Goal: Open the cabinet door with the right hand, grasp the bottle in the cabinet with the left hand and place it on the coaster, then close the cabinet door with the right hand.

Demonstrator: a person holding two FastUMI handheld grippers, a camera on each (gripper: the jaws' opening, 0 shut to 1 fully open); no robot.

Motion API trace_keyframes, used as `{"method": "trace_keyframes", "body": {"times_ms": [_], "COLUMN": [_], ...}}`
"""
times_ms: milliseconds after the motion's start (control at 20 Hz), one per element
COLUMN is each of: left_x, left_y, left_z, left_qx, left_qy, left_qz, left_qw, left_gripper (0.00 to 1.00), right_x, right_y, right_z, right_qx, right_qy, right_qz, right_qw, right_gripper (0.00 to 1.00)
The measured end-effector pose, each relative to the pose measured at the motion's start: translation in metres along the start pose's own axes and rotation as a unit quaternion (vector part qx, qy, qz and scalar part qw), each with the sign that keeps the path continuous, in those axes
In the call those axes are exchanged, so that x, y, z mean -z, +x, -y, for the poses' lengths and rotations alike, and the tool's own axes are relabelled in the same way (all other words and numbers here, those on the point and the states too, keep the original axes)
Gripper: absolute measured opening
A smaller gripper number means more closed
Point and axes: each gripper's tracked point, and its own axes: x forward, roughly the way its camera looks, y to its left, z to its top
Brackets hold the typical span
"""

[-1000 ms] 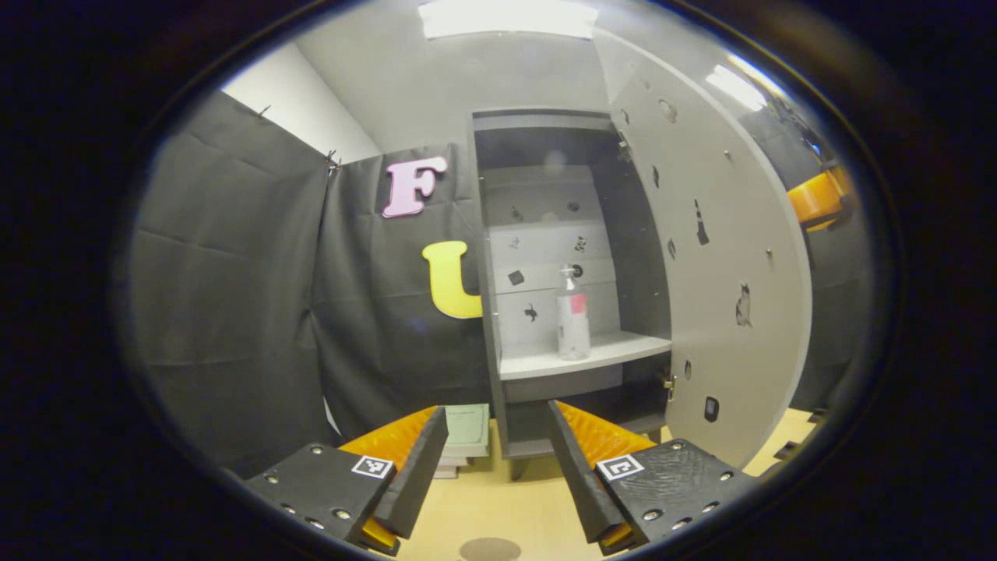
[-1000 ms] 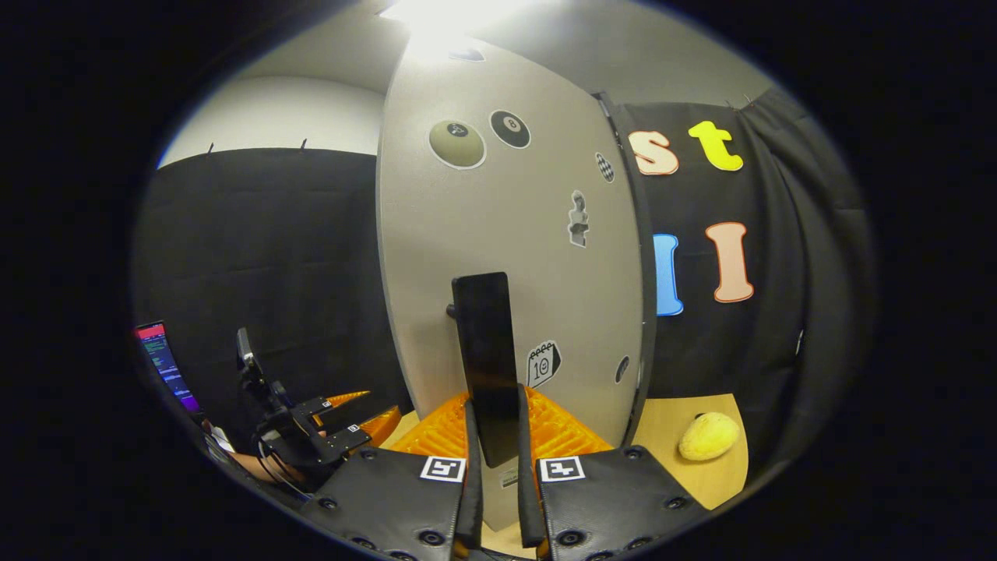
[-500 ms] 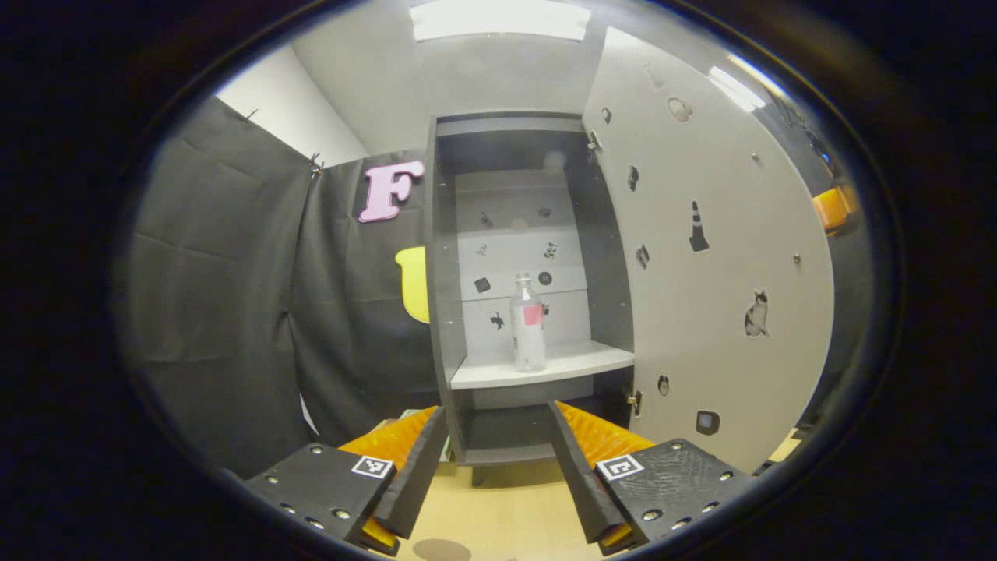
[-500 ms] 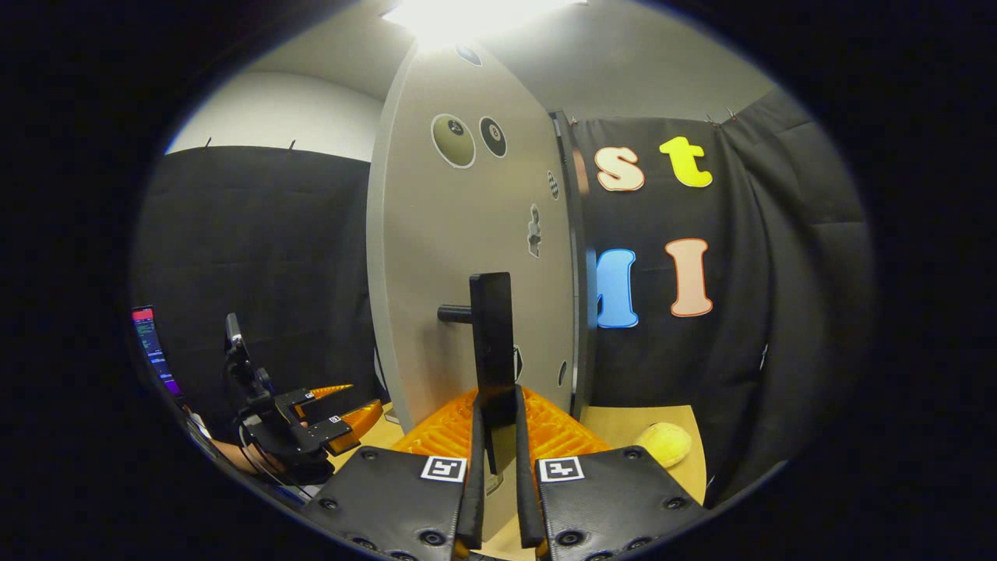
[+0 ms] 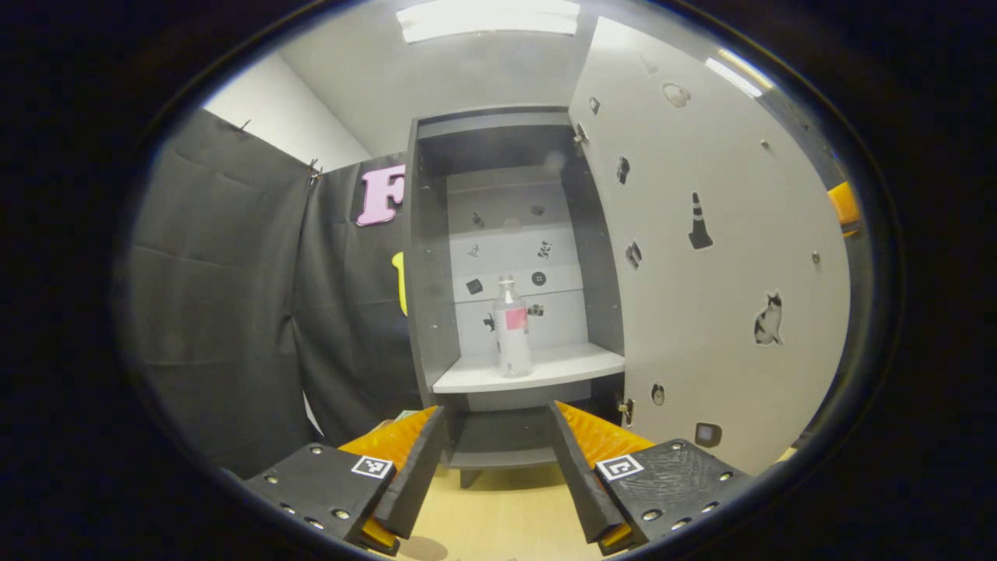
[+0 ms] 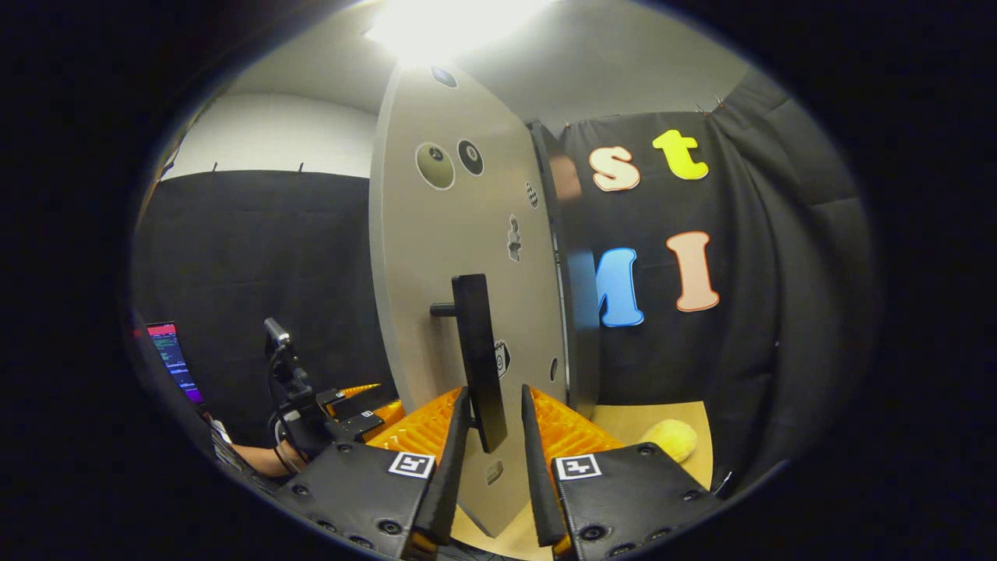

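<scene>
The grey cabinet stands open, its door swung out to the right. On the shelf inside, a clear bottle with a pink label stands upright. My left gripper is open, lined up with the bottle but well short of it. A sliver of the brown coaster shows at the bottom edge. In the right gripper view the door's black handle sits between the spread fingers of my right gripper, which is open with gaps on both sides. The left gripper and a forearm show farther off.
The cabinet stands on a light wooden tabletop. A yellow rounded object lies on the table behind the door, near the black cloth wall. A lit screen is at the far left. An orange part of the right gripper peeks past the door's edge.
The door swung wider open. My right gripper's fingers, shut on the handle before, have spread apart. My left gripper shifted so the cabinet opening and bottle now sit centred ahead.
</scene>
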Motion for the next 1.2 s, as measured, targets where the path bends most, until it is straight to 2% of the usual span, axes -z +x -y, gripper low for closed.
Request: {"method": "trace_keyframes", "body": {"times_ms": [100, 200, 350, 450, 500, 550, 700, 750, 900, 1200], "left_x": [-0.009, -0.016, -0.027, -0.038, -0.046, -0.053, -0.07, -0.072, -0.08, -0.07], "left_y": [0.006, 0.013, 0.025, 0.039, 0.048, 0.059, 0.095, 0.108, 0.148, 0.213], "left_z": [0.01, 0.017, 0.019, 0.014, 0.011, 0.009, 0.003, 0.002, 0.002, 0.01], "left_qx": [-0.002, 0.0, 0.003, 0.001, 0.003, 0.006, 0.018, 0.022, 0.035, 0.075], "left_qy": [-0.001, -0.013, -0.027, -0.026, -0.025, -0.022, -0.015, -0.013, -0.009, -0.02], "left_qz": [0.003, 0.001, 0.003, 0.009, 0.015, 0.02, 0.033, 0.034, 0.039, 0.04], "left_qw": [1.0, 1.0, 1.0, 1.0, 1.0, 1.0, 0.999, 0.999, 0.999, 0.996], "left_gripper": [0.77, 0.79, 0.77, 0.77, 0.82, 0.77, 0.77, 0.79, 0.77, 0.77], "right_x": [0.0, 0.006, 0.023, 0.036, 0.043, 0.049, 0.064, 0.066, 0.07, 0.077], "right_y": [-0.019, -0.019, -0.014, -0.01, -0.007, -0.005, -0.001, 0.0, 0.008, 0.027], "right_z": [0.027, 0.053, 0.092, 0.119, 0.125, 0.13, 0.15, 0.154, 0.165, 0.178], "right_qx": [0.032, 0.061, 0.119, 0.16, 0.172, 0.181, 0.213, 0.221, 0.248, 0.287], "right_qy": [-0.016, -0.015, -0.013, -0.011, -0.009, -0.007, -0.013, -0.017, -0.022, 0.005], "right_qz": [0.01, 0.007, -0.002, -0.015, -0.022, -0.028, -0.051, -0.054, -0.06, -0.062], "right_qw": [0.999, 0.998, 0.993, 0.987, 0.985, 0.983, 0.976, 0.974, 0.967, 0.956], "right_gripper": [0.44, 0.45, 0.98, 0.98, 0.98, 0.98, 0.98, 0.98, 0.98, 0.98]}}
